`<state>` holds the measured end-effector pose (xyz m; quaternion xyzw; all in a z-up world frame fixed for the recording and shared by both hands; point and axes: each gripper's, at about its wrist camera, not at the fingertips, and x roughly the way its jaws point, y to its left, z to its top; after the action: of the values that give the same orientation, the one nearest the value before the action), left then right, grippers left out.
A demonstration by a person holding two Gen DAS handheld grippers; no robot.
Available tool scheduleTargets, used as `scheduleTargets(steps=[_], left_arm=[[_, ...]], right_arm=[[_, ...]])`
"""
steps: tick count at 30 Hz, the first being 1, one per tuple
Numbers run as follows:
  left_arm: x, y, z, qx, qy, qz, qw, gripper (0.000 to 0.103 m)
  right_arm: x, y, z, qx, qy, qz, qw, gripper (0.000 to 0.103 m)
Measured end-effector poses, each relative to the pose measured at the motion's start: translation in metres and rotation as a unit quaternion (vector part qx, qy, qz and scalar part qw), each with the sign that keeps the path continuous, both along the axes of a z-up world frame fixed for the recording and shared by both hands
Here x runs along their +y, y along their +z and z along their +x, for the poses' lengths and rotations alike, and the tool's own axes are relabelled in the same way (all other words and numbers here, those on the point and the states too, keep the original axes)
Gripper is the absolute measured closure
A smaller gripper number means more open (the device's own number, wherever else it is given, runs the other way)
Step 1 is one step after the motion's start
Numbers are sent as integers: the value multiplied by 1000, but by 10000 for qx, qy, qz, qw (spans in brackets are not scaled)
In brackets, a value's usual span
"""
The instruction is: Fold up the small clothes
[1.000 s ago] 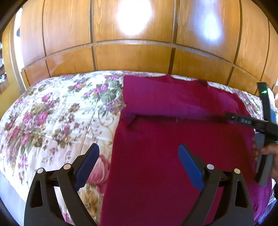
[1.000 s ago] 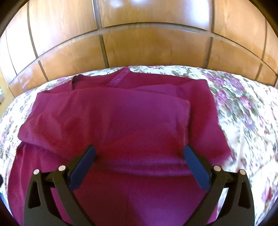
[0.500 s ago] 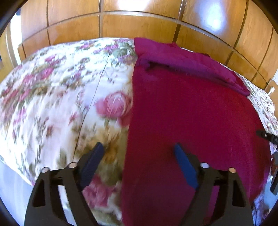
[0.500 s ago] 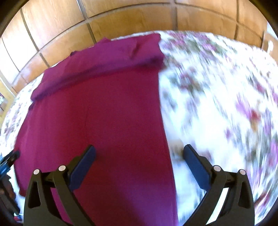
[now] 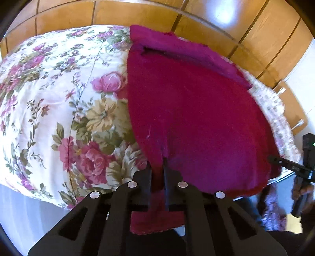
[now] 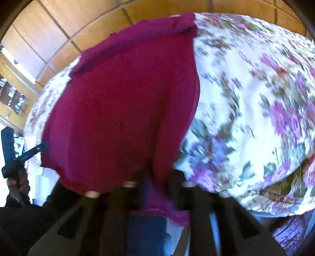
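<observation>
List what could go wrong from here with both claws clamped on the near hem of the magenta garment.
1. The left claw has just closed on a narrow pinch of the magenta garment; lifting could slip it free.
2. The right claw, also just closed, is blurred, so its bite is uncertain and the fold may go uneven.
3. The folded band at the far end lies loose and could unfold if the hem is pulled.

A home bedroom: a bed under a flowered bedspread (image 5: 59, 102) stands against a far wall of glossy wooden panels (image 5: 137, 15).
</observation>
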<state>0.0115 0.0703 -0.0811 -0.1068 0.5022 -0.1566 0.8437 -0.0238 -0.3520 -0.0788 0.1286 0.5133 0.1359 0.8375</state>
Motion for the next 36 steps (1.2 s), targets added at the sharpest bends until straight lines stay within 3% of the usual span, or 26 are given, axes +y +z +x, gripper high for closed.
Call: scheduleTargets(steps=[2, 8, 11, 16, 17, 19, 20, 21, 22, 23, 25, 31, 32, 34, 35, 36], left_arm=[[6, 13, 2, -103, -13, -416, 9991, 96], [10, 47, 30, -425, 36, -1110, 9929, 96], [12, 59, 62, -502, 150, -1315, 9899, 96], [14, 67, 124, -412, 456, -1312, 9895, 96], [15, 66, 140, -323, 477, -1357, 9891, 96], [19, 63, 166, -191, 671, -1383, 9879, 88], [23, 62, 179, -120, 892, -1386, 9862, 68], [30, 61, 185, -119, 1075, -1481, 9830, 42], [37, 61, 189, -174, 1266, -1608, 9787, 34], [46, 62, 190, -262, 1481, -1703, 9739, 32], [52, 61, 189, -313, 1466, -1609, 9755, 32], [43, 29, 156, -312, 865, -1027, 9905, 32], [36, 19, 149, -250, 725, -930, 9927, 32], [26, 6, 146, -114, 559, -788, 9953, 33], [19, -1, 146, -41, 451, -710, 9964, 43], [15, -6, 147, -1, 376, -631, 9973, 57]], right_arm=[[-2, 14, 7, -205, 3, 206, 9996, 94], [-25, 44, 52, -708, -476, 969, 9916, 94], [-32, 45, 83, -775, -737, 1045, 9888, 94], [-42, 38, 150, -639, -1061, 1114, 9860, 91], [-45, 36, 158, -632, -1103, 1137, 9853, 86], [-51, 35, 175, -645, -1170, 1338, 9820, 42], [-54, 36, 181, -702, -1263, 1484, 9783, 32], [-58, 39, 185, -791, -1382, 1505, 9757, 18], [-59, 41, 182, -847, -1430, 1537, 9740, 14], [-63, 43, 181, -898, -1433, 1613, 9723, 13], [-67, 43, 175, -952, -1427, 1531, 9732, 8], [-66, 9, 136, -604, -1280, 797, 9867, 10], [-64, 1, 132, -521, -1239, 720, 9883, 13], [-58, -12, 131, -438, -1186, 601, 9902, 31], [-55, -15, 132, -498, -1192, 544, 9901, 33], [-52, -15, 135, -558, -1152, 543, 9903, 46]])
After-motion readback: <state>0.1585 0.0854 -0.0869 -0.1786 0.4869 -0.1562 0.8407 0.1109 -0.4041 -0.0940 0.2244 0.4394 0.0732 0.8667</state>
